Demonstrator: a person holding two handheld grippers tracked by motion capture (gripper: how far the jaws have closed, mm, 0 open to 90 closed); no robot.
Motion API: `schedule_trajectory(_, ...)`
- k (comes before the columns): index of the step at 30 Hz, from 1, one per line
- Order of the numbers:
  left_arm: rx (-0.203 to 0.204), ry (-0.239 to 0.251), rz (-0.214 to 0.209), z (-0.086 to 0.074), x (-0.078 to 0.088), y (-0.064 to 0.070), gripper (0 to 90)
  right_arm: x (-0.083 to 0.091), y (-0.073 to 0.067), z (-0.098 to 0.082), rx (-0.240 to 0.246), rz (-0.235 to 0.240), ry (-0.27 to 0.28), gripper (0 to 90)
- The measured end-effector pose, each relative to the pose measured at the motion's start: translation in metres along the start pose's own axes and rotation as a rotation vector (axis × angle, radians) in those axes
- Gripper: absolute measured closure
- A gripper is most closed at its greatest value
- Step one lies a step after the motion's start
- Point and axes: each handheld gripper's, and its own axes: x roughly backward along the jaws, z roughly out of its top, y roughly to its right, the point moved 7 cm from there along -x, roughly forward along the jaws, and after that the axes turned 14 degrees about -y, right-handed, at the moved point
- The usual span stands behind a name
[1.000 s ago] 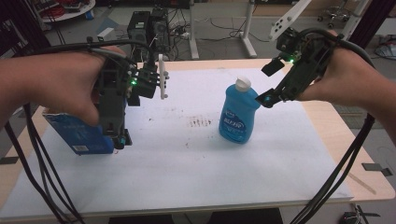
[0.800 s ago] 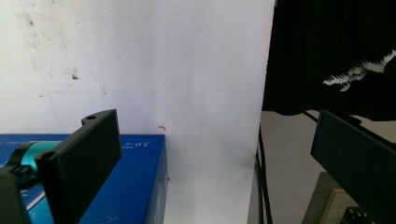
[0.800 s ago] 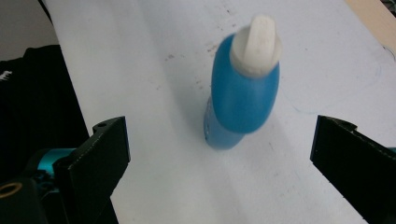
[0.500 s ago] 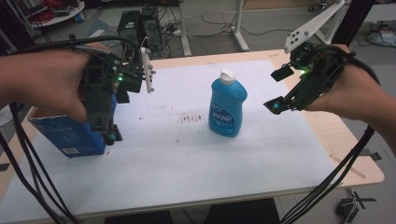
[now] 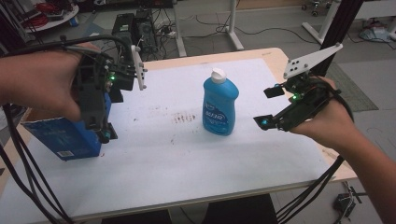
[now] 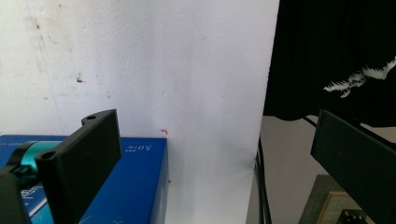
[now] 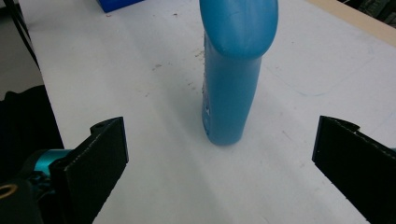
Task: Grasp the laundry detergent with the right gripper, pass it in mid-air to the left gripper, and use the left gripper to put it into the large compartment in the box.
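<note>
right claw (image 5: 270, 106) hung wide open beside the blue bottle (image 5: 220, 103), jaws spread and gripping nothing, lined up on its body. left claw (image 5: 100, 123) hovered spread too, empty, pointing down over the blue box (image 5: 63, 137).

biggest first: the white table (image 5: 187, 158) carried everything. the blue box sat at its left edge, partly under my left hand (image 5: 39, 84). the bottle stood upright near the middle, well apart from the box, white cap (image 5: 217, 74) on top.

handling, as i judged it: that bottle looked like smooth plastic, probably slick, somewhat squeezable and weighty if full, and tall enough to tip. i reckoned the flat mid-body was the place to pinch, not the tapered shoulder or cap.

right gripper view showed the bottle (image 7: 233, 70) narrow-side on, standing between my jaws but farther off, its footprint clear on the table; the cap was cut off there, while the high view gave it. left gripper view showed the box (image 6: 135, 186) corner and the table edge.
</note>
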Motion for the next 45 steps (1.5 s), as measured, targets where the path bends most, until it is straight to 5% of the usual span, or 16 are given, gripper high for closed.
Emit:
schedule_trajectory(21,-0.008,0.007,0.001,-0.006,-0.003,0.003,1.8,-0.07,0.006,-0.001,-0.099,0.061,0.07,1.6)
schedule_trajectory(32,-0.008,0.015,-0.001,-0.009,-0.006,0.003,1.7,-0.093,0.012,0.006,-0.14,0.077,0.118,1.7)
schedule_trajectory(45,-0.008,0.026,-0.001,-0.014,-0.007,0.003,1.7,-0.114,0.015,0.015,-0.156,0.037,0.156,1.7)
